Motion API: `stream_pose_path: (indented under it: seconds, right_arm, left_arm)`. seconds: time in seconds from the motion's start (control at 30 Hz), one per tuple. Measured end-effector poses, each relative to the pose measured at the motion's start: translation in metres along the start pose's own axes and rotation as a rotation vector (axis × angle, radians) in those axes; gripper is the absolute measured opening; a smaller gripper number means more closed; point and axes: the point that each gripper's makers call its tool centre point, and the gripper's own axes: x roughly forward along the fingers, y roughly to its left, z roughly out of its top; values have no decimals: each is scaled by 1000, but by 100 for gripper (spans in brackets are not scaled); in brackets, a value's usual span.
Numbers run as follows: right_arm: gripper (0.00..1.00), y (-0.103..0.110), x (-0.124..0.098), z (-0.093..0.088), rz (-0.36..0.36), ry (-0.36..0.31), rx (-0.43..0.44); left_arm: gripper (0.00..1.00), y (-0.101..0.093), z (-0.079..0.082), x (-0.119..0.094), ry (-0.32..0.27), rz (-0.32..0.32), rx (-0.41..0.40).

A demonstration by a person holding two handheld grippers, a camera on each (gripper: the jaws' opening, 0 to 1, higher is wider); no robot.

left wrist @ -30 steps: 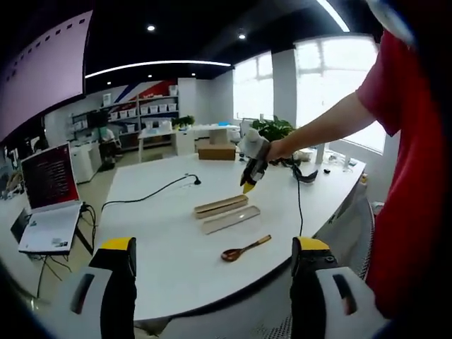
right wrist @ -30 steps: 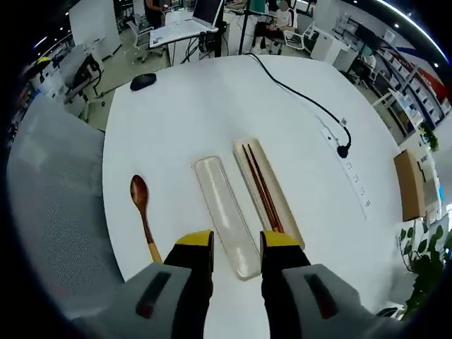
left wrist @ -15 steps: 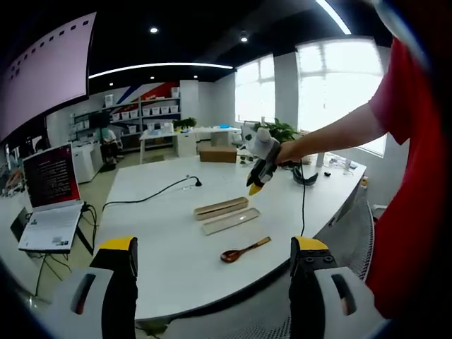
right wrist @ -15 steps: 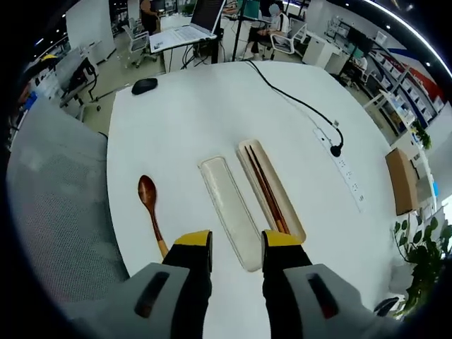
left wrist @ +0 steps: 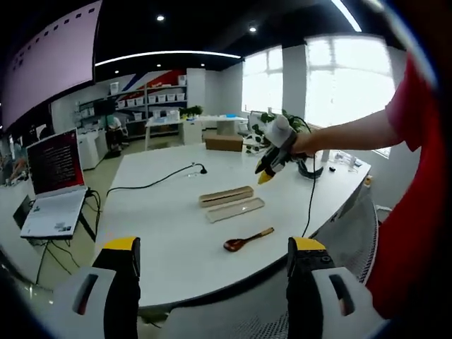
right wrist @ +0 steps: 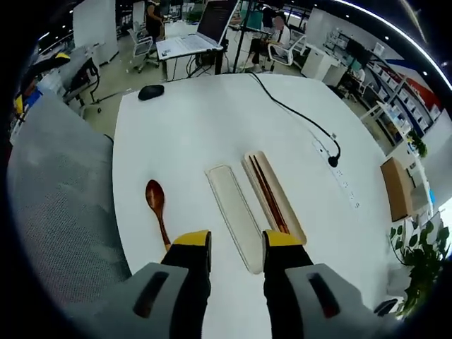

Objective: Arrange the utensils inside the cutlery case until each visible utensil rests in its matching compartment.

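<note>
The chopsticks [right wrist: 268, 194] lie in the cutlery case [right wrist: 276, 199]; the wooden spoon [right wrist: 157, 209] waits on the table [right wrist: 205, 120], lid [right wrist: 236, 216] off. My left gripper [left wrist: 212, 263] and right gripper [right wrist: 236, 245] hang released, empty.

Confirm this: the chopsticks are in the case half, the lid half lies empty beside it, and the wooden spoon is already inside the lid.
Not quite. The wooden spoon is not inside the lid; it lies apart on the bare table, as the right gripper view shows. The chopsticks do lie in the case half, with the lid empty beside it.
</note>
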Motion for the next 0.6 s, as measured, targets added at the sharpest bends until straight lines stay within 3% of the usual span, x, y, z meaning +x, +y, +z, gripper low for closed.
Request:
stream_pose_path:
  seconds: [0.13, 0.47, 0.6]
  right_arm:
    - [24, 1, -1, 2, -4, -14, -16]
    - [25, 11, -1, 0, 14, -30, 3]
    - [27, 21, 6, -2, 19, -29, -42]
  left_arm:
    - [88, 7, 0, -2, -12, 21, -50]
    - [88, 5, -9, -3, 20, 20, -13]
    - [94, 2, 1, -4, -47, 2, -68]
